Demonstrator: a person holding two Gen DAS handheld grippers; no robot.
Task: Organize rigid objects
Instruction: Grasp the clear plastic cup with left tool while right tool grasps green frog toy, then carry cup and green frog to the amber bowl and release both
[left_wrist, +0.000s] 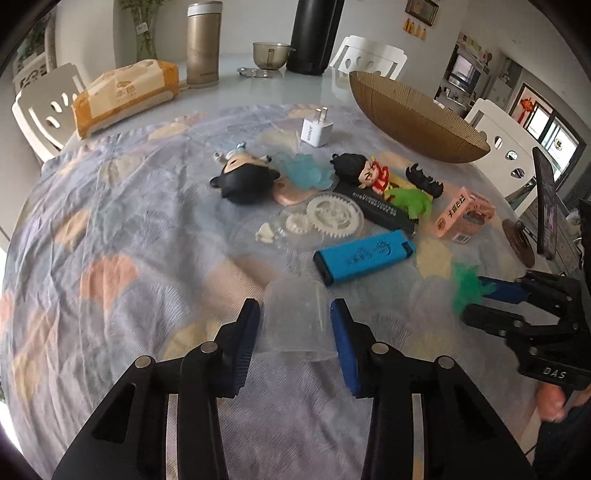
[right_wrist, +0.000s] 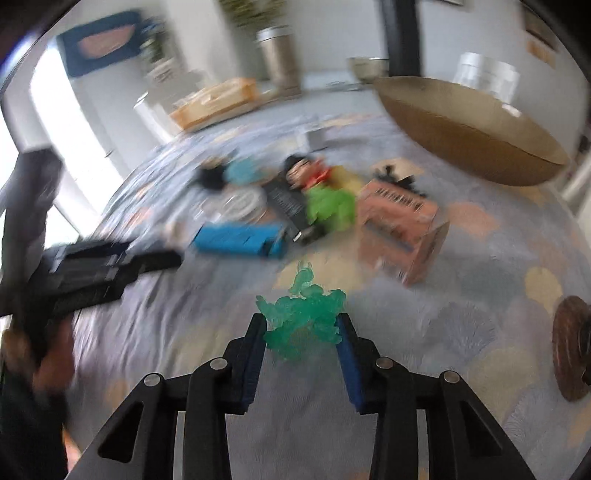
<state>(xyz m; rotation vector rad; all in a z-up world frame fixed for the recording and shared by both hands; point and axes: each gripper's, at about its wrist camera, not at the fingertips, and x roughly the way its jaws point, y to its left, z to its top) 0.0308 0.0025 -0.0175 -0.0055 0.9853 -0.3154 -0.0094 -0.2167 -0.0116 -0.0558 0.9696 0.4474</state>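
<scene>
My left gripper (left_wrist: 294, 310) is shut on a clear plastic cup (left_wrist: 295, 317), held upside down just above the patterned cloth (left_wrist: 110, 258). My right gripper (right_wrist: 303, 323) is shut on a translucent green figure (right_wrist: 303, 321); it also shows at the right of the left wrist view (left_wrist: 467, 291). Beyond lie a blue lighter (left_wrist: 364, 256), white gears (left_wrist: 334, 216), a black-haired doll head (left_wrist: 243, 181), a small red-clad figure (left_wrist: 364, 171), a lime green toy (left_wrist: 412, 201), a pink box (left_wrist: 463, 218) and a white charger (left_wrist: 316, 129). The right wrist view is motion-blurred.
A large brown ribbed bowl (left_wrist: 417, 114) stands at the back right. A tissue pack (left_wrist: 125, 94), a gold flask (left_wrist: 203, 44) and a black bottle (left_wrist: 314, 35) stand at the back. A dark coaster (right_wrist: 572, 347) lies near the right table edge.
</scene>
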